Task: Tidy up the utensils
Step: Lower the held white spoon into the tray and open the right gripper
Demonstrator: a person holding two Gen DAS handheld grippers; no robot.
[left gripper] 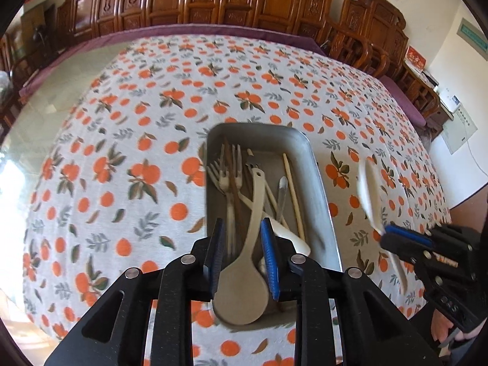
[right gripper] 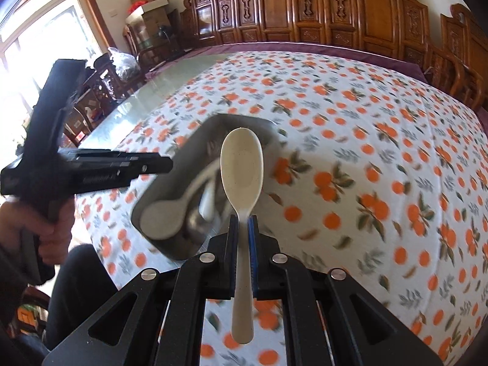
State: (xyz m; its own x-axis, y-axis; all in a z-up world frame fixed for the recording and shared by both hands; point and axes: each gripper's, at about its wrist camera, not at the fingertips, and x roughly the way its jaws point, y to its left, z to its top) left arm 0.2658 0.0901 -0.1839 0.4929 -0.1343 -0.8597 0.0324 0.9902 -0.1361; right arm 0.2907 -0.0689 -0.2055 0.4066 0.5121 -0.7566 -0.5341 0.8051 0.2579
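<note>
Utensils are piling in the metal tray [left gripper: 317,189]. Left gripper [left gripper: 242,256] is gaping around a beige spoon [left gripper: 244,286]; right gripper [right gripper: 242,244] is clamping a white spoon [right gripper: 242,164] that could slip off target.

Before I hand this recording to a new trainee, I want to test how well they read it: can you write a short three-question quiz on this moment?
1. True or false: the right gripper is clamped on the handle of a white spoon.
2. The beige spoon between the left gripper's fingers is: A) squeezed tight, B) lying loose between parted pads with its handle in the tray, C) flat on the tablecloth beside the tray.
3. Fill in: the forks and chopsticks lie in a metal ____.

Key: 1 true; 2 B; 3 tray.
</note>
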